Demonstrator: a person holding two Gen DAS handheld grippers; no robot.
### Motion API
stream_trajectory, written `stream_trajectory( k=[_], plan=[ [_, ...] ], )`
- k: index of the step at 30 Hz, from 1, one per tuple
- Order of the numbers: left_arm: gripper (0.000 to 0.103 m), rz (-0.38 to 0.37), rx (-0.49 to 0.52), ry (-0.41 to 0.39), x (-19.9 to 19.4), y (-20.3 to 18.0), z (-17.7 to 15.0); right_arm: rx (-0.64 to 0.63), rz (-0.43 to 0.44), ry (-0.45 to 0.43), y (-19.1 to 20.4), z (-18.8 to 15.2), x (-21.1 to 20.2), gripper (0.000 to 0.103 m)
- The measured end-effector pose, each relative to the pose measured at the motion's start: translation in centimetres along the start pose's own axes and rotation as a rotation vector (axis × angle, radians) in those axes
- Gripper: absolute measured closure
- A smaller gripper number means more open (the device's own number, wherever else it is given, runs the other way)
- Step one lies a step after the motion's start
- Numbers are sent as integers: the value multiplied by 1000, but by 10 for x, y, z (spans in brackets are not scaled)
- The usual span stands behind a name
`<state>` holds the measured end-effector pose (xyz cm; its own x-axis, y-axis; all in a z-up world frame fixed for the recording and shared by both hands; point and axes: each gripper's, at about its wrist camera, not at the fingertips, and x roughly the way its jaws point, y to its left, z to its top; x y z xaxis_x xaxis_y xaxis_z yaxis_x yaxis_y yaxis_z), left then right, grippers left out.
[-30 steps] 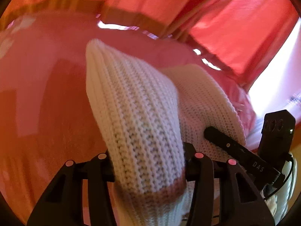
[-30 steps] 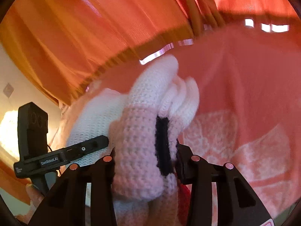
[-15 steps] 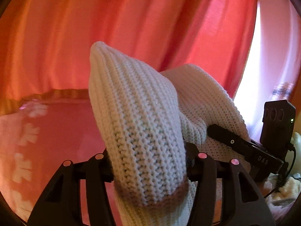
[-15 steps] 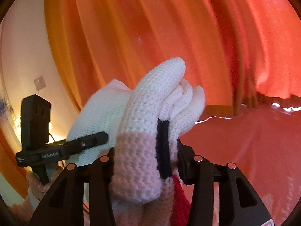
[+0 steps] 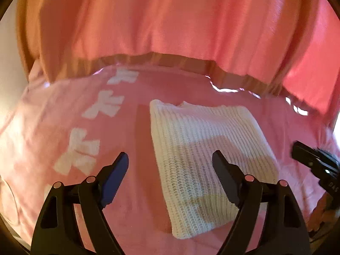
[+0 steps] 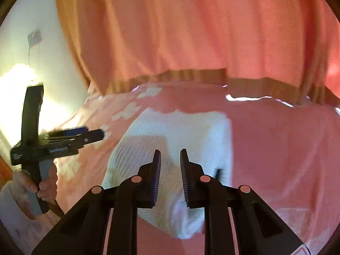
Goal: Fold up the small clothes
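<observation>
left gripper [image 5: 170, 165] jaws opening, empty | right gripper [image 6: 170, 163] jaws closing, empty | knit [image 5: 208, 155] lying folded on bedspread [image 5: 63, 114], just beyond both jaws | risk: closing right jaws are possibly snagging knit, undoing fold

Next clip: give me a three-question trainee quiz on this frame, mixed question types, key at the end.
1. True or false: the white knit garment hangs between the left hand-held gripper's fingers.
2. What lies under the garment? A) pink blanket B) wooden floor C) basket
3. Fill in: behind the bed hangs a red ____.

Key: 1 false, it lies folded and free of both, the right hand-held gripper too; 2 A; 3 curtain.
</observation>
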<state>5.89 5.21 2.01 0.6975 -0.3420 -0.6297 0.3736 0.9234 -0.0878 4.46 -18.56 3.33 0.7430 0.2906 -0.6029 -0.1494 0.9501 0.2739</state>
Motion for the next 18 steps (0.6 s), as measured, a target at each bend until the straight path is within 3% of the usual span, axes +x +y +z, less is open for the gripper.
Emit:
stream_trajectory(
  k=[2,3,5,6,9,13,15,17,18],
  plan=[
    [25,-6,22,25,11,-10,-1,-6,-16,54,3,-2,19,91],
    [25,-11,40,62,20,-19,-3,-20,-72,94,1,-7,30,91],
    [24,11,60,121,36,-24,-5,-35,-193,179,-14,-26,50,102],
    [24,17,61,146,41,-25,-7,7,-212,236,-31,-34,62,103],
    [24,38,53,224,60,-25,-14,117,-130,206,-48,-27,45,103],
    [24,36,96,202,48,-32,-22,81,-31,144,-27,-20,20,99],
    [24,51,142,193,43,-37,-30,26,-45,186,-17,-28,27,101],
    [24,78,179,213,49,-41,-37,-6,-137,273,-21,-37,47,103],
    [23,93,190,240,58,-41,-41,12,-142,308,-27,-43,55,103]
  ],
)
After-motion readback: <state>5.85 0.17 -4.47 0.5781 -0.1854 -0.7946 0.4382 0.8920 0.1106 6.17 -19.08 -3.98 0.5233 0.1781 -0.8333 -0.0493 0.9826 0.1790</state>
